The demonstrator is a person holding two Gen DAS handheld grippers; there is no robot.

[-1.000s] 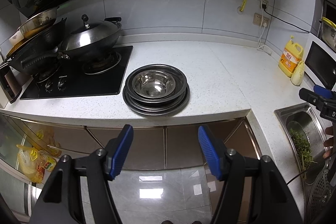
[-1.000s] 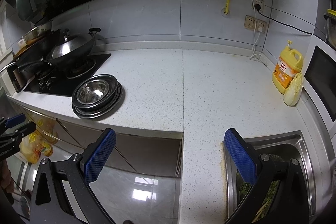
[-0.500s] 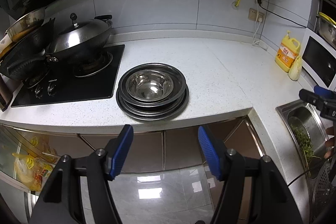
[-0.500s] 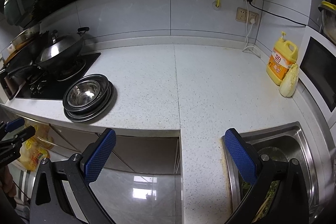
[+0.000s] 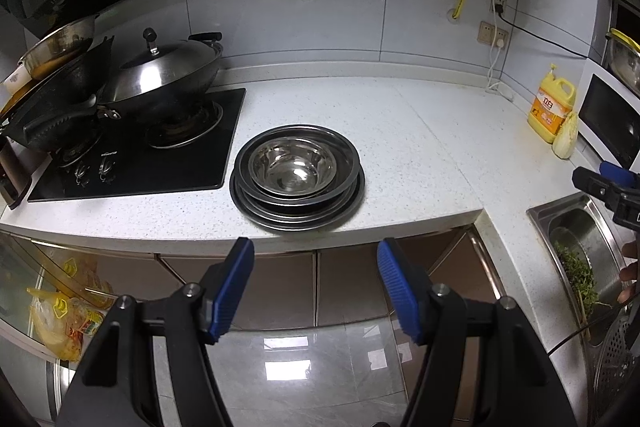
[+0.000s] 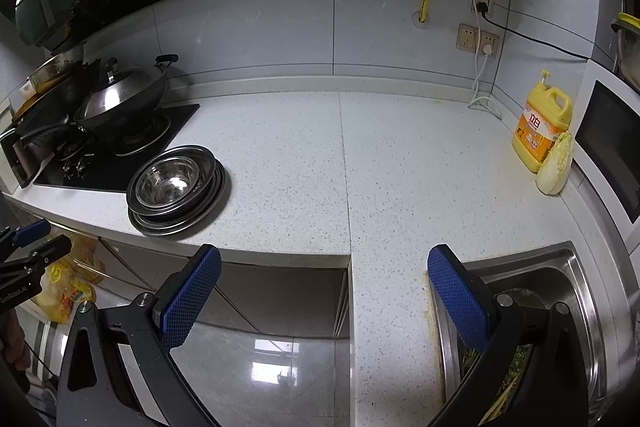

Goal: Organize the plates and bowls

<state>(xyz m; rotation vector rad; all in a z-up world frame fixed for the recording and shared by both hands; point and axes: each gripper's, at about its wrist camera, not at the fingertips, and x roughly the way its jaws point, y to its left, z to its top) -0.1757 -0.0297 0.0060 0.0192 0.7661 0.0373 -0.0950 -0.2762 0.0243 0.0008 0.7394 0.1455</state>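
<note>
A steel bowl (image 5: 294, 167) (image 6: 168, 183) sits nested on a stack of steel plates (image 5: 298, 211) (image 6: 180, 219) on the white speckled counter, just right of the stove. My left gripper (image 5: 316, 287) hangs open in front of the counter edge, below the stack, nothing between its blue pads. Off the counter corner, my right gripper (image 6: 324, 291) is open and holds nothing, well to the right of the stack. The right gripper's tip (image 5: 608, 183) shows at the right edge of the left wrist view.
A lidded wok (image 5: 160, 83) and a dark pan (image 5: 60, 107) stand on the black stove. A yellow detergent jug (image 6: 544, 123) and a cabbage (image 6: 554, 163) are at the back right. The sink (image 6: 560, 307) holds greens. Cabinet doors and glossy floor lie below.
Both grippers have drifted slightly nearer the counter and tilted up; the bowl and plate stack has stayed put. Both grippers remain open.
</note>
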